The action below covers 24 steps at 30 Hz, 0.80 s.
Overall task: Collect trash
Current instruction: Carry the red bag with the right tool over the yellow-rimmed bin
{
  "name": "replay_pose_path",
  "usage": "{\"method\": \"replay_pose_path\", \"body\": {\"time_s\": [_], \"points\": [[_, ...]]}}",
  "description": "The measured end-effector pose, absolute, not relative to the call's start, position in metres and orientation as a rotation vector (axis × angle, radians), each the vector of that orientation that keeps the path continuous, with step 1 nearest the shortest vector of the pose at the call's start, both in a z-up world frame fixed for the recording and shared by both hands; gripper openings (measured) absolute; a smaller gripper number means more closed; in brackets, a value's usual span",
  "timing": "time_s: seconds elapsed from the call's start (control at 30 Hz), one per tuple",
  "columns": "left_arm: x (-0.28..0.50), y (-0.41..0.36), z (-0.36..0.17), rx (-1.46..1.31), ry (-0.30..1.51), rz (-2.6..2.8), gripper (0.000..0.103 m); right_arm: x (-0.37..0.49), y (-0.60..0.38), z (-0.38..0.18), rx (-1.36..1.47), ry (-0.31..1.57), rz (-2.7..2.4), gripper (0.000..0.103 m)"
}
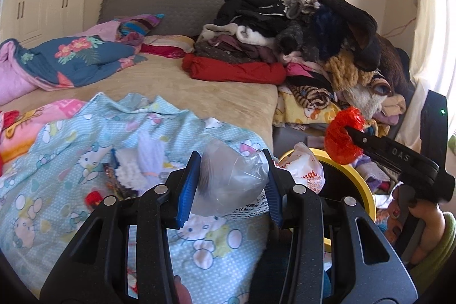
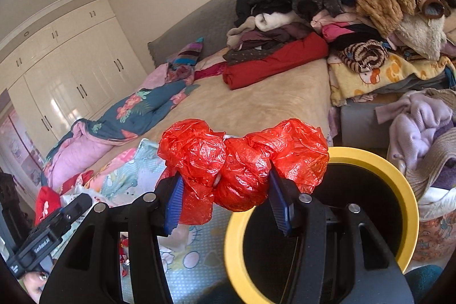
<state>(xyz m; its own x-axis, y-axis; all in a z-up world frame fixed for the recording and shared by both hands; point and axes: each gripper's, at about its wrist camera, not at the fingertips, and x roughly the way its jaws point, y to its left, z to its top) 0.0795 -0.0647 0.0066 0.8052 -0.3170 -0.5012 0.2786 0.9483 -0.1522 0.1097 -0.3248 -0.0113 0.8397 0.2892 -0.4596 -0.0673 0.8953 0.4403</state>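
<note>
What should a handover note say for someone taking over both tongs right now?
Left tongs: shut on a clear plastic bag, held over the Hello Kitty blanket.
Right tongs: shut on a crumpled red plastic bag, held beside the yellow-rimmed bin.
Done: both pieces lifted; a white wrapper sits at the bin's rim.
Left: drop both bags in the bin, then get the white tissue and dark wrapper on the blanket.

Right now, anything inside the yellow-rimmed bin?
In the right wrist view the yellow-rimmed black bin looks dark inside; no contents are discernible. The right claw, holding a crumpled red plastic bag, covers part of the opening, and the bottom is unseen.
</note>
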Motion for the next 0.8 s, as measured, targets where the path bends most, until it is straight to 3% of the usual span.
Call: {"method": "replay_pose_path", "body": {"time_s": [0.8], "points": [[0.085, -0.131, -0.021, 0.012, 0.618, -0.423, 0.035, 0.124, -0.373, -0.045, 0.492, 0.636, 0.111, 0.053]]}}
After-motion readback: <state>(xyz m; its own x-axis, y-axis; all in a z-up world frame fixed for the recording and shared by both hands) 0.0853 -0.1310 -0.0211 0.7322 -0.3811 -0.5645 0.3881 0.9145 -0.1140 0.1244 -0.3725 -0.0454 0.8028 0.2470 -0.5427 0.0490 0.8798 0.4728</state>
